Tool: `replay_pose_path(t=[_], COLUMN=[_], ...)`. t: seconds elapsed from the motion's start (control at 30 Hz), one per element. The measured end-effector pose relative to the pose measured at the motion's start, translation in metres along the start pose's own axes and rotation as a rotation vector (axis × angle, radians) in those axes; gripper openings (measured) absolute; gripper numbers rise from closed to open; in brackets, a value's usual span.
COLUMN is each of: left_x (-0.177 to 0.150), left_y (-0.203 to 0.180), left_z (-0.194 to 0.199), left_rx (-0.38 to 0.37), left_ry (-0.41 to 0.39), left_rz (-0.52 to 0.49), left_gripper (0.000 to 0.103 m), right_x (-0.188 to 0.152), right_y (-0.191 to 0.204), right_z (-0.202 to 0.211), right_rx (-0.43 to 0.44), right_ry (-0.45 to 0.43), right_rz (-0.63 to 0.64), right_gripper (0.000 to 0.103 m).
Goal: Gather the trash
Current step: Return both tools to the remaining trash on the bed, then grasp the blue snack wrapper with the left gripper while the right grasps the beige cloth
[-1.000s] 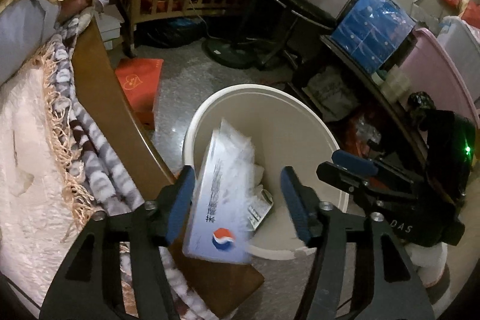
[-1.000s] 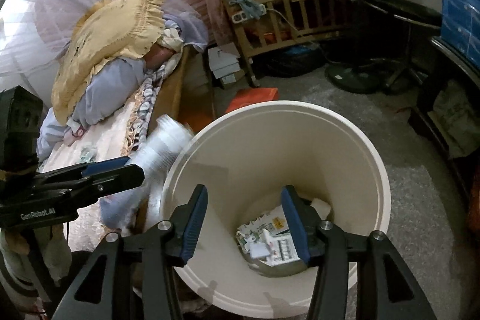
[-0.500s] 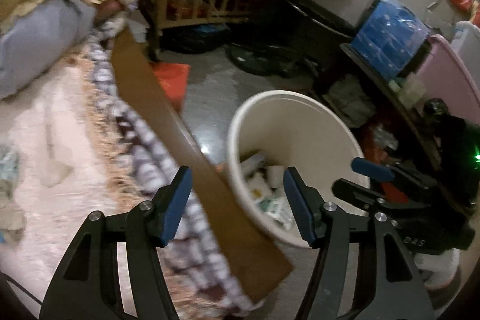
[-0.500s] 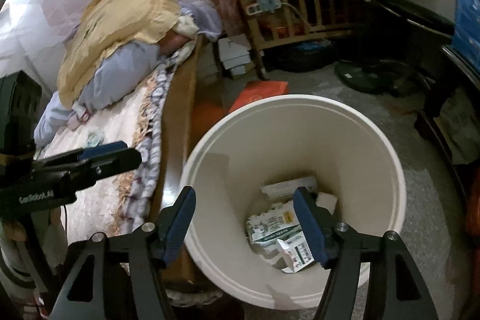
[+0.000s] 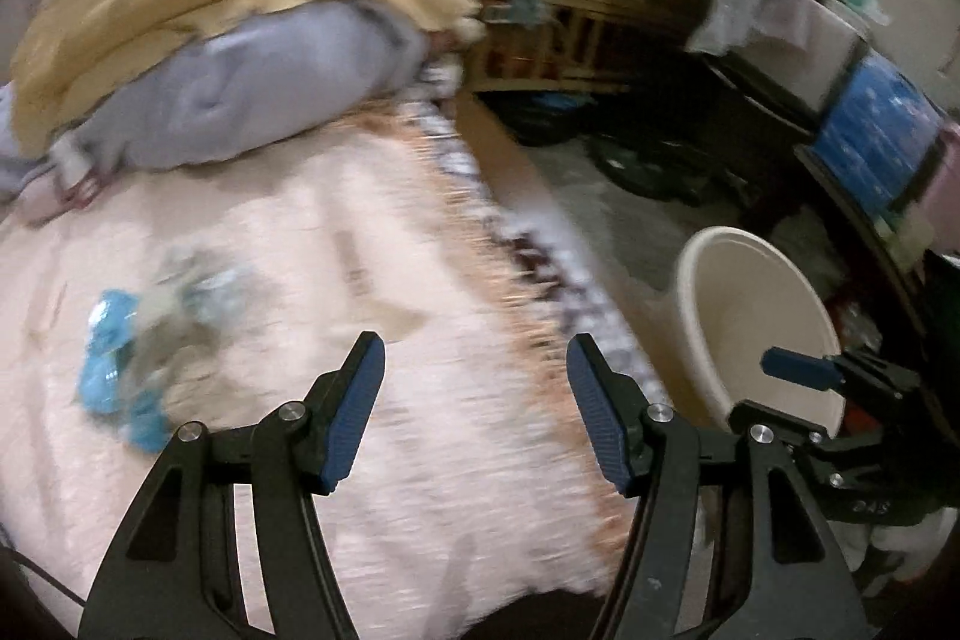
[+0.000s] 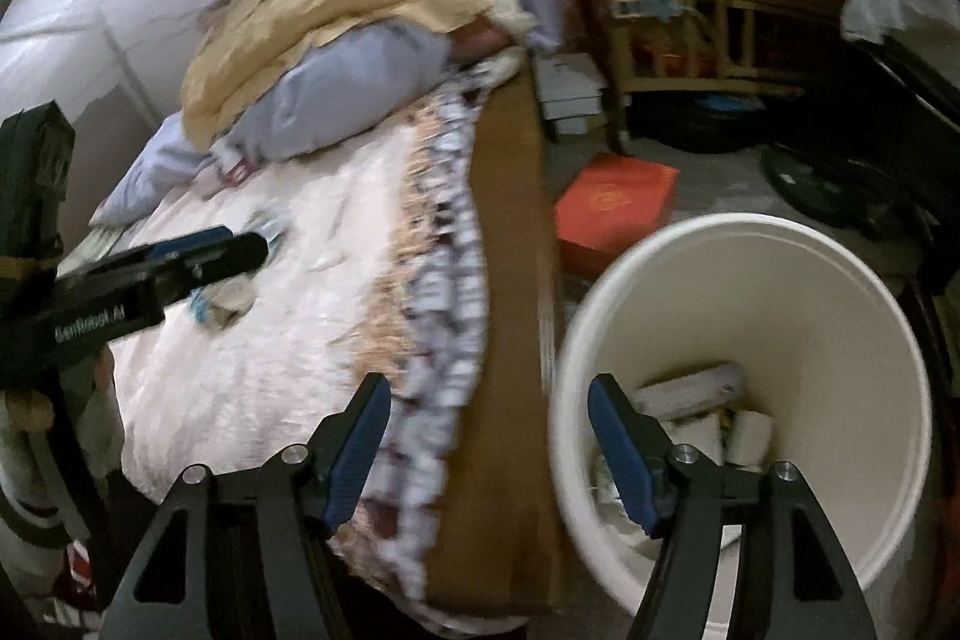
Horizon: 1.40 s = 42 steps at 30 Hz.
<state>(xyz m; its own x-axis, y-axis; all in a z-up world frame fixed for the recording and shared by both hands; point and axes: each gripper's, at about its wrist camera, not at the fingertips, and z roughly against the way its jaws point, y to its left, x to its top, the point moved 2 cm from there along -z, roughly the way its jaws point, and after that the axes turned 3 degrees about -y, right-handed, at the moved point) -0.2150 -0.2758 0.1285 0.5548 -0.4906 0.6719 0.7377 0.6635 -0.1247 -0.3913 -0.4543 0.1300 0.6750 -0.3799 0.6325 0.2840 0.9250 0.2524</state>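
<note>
the left gripper [image 5: 474, 400] has swung away from the bucket [image 5: 708, 280] and now hangs over the bed [image 5: 420, 490], its jaws spread wide with nothing between them; a second ago it held a white carton over the bucket, so that piece has gone in and the hand is free; the bucket now sits at about three o'clock in the left view, with boxes and cartons [image 6: 690, 394] visible at its bottom in the right view; the next trash, a blurred blue and grey wrapper [image 5: 138, 340], lies on the bed at about nine o'clock, apart from the left gripper; the right gripper [image 6: 489, 436] is also spread and empty, straddling the bed's edge and the bucket rim; my guess is the left hand goes for the wrapper next.
</note>
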Motion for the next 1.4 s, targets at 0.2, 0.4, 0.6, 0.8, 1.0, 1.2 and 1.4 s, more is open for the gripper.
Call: replay_pose_path(t=[0.2, 0.4, 0.6, 0.8, 1.0, 1.2, 1.4], left_x=[-0.014, -0.042, -0.073, -0.082, -0.068, -0.055, -0.060], left_y=[0.072, 0.148, 0.208, 0.229, 0.220, 0.199, 0.191], left_z=[0.019, 0.039, 0.047, 0.041, 0.017, -0.022, -0.057], left_rx=[0.107, 0.223, 0.287, 0.264, 0.178, 0.149, 0.127], left_ry=[0.000, 0.019, 0.063, 0.073, 0.084, 0.114, 0.215], left_rz=[0.070, 0.138, 0.221, 0.251, 0.217, 0.134, 0.144], left_gripper=[0.062, 0.062, 0.062, 0.062, 0.062, 0.062, 0.026], right_x=[0.011, 0.026, 0.041, 0.048, 0.045, 0.051, 0.039], right_y=[0.054, 0.120, 0.188, 0.234, 0.241, 0.197, 0.162], right_z=[-0.032, -0.076, -0.127, -0.187, -0.216, -0.161, -0.117], right_rx=[0.088, 0.198, 0.281, 0.331, 0.324, 0.305, 0.287], right_ry=[0.035, 0.081, 0.124, 0.179, 0.220, 0.128, 0.082], right_rz=[0.071, 0.258, 0.469, 0.510, 0.531, 0.443, 0.393], right_gripper=[0.067, 0.067, 0.070, 0.070, 0.029, 0.027, 0.027])
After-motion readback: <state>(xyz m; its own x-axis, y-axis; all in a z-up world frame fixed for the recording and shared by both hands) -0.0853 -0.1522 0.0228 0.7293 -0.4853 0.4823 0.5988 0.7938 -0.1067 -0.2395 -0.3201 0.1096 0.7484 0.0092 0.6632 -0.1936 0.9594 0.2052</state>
